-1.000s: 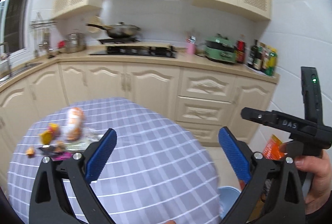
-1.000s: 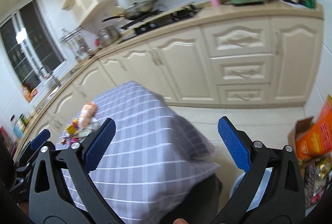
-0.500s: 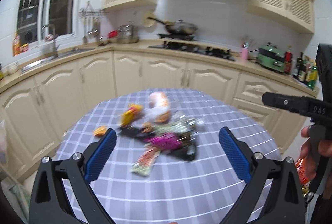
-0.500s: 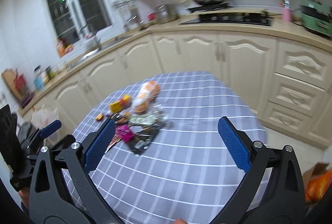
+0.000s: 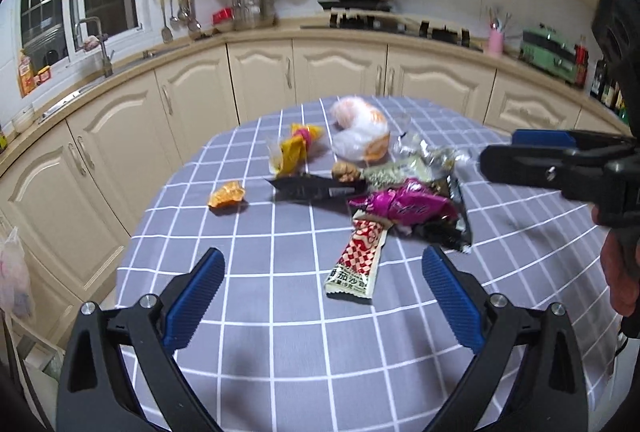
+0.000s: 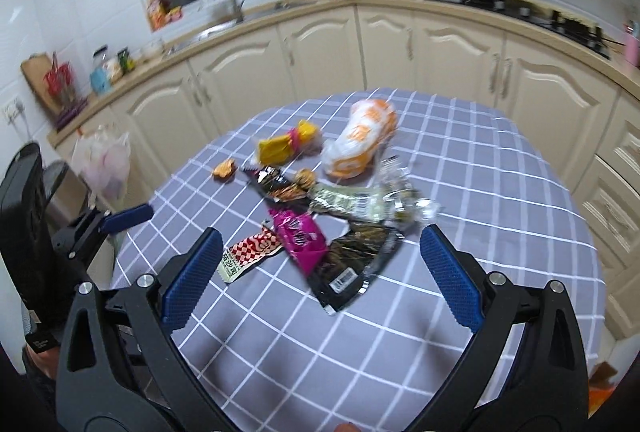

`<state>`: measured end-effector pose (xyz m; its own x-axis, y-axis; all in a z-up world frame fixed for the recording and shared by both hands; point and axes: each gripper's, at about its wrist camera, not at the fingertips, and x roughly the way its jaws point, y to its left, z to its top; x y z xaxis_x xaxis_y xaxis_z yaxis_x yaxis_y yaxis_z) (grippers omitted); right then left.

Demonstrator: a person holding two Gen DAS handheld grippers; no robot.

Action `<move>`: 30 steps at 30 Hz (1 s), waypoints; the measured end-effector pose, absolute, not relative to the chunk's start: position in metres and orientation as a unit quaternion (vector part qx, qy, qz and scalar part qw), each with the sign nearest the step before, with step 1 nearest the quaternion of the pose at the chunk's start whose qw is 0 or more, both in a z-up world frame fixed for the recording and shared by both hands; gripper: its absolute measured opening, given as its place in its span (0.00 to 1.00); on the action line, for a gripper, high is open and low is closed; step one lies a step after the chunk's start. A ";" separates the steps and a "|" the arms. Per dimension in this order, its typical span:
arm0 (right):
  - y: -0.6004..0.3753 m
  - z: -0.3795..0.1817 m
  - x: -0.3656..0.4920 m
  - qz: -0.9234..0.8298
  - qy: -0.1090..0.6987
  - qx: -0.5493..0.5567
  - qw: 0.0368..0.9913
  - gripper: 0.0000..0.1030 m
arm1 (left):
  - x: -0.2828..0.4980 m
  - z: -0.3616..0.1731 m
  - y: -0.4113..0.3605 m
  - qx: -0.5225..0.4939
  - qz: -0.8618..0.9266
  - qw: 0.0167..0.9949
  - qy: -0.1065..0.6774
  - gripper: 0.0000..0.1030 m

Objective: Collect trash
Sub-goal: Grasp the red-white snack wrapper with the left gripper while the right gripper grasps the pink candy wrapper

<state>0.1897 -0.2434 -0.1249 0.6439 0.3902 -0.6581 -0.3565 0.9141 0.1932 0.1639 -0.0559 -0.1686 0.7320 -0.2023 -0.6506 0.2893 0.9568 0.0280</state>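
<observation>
So both grippers are hovering over the round table with the grey-blue checked cloth (image 5: 280, 332), nothing picked up yet; the left gripper (image 5: 322, 296) has its blue pads spread wide and empty, same for the right gripper (image 6: 320, 278).

The trash sits in a heap around the table's middle: a flat red-and-white checked sachet (image 5: 358, 258) closest at 12 o'clock from the left gripper, a crumpled magenta foil wrapper (image 5: 402, 206) just beyond it at 1 o'clock, and a black foil packet (image 6: 354, 266) sitting dead ahead between the right pads.

My take: go for the edge pieces first; come down low and pinch a raised crinkle, since flat film slips; the small orange scrap (image 5: 226, 194) at 11 o'clock lies apart, so save it.
</observation>
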 end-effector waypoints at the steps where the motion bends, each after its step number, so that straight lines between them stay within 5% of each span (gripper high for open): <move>1: -0.236 -0.130 0.196 0.213 0.375 0.016 0.902 0.94 | 0.167 -0.170 -0.058 0.063 -0.132 0.927 0.344 0.94; 5: -0.219 -0.148 0.217 0.232 0.396 -0.007 0.888 0.85 | 0.175 -0.178 -0.053 0.057 -0.131 0.924 0.354 0.94; 10: -0.215 -0.172 0.236 0.238 0.433 -0.015 0.870 0.35 | 0.184 -0.184 -0.054 0.055 -0.139 0.917 0.371 0.94; 18: -0.247 -0.156 0.214 0.242 0.397 0.046 0.884 0.34 | 0.204 -0.193 -0.081 0.074 -0.173 0.896 0.401 0.93; 20: -0.258 -0.148 0.206 0.238 0.386 0.063 0.889 0.34 | 0.209 -0.198 -0.088 0.080 -0.187 0.886 0.417 0.71; 21: -0.262 -0.145 0.203 0.235 0.381 0.069 0.892 0.34 | 0.213 -0.203 -0.092 0.085 -0.186 0.879 0.431 0.51; 24: -0.276 -0.138 0.192 0.230 0.370 0.087 0.896 0.33 | 0.211 -0.202 -0.097 0.092 -0.194 0.879 0.425 0.24; 27: -0.288 -0.135 0.179 0.223 0.363 0.099 0.899 0.33 | 0.203 -0.200 -0.101 0.103 -0.193 0.885 0.411 0.11; 30: -0.296 -0.133 0.167 0.217 0.358 0.106 0.902 0.33 | 0.195 -0.196 -0.103 0.088 -0.194 0.890 0.403 0.09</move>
<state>0.1665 -0.2958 -0.1330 0.6500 0.4668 -0.5996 -0.3148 0.8836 0.3466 0.1953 -0.1032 -0.1964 0.5997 -0.2737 -0.7519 0.4153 0.9097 0.0002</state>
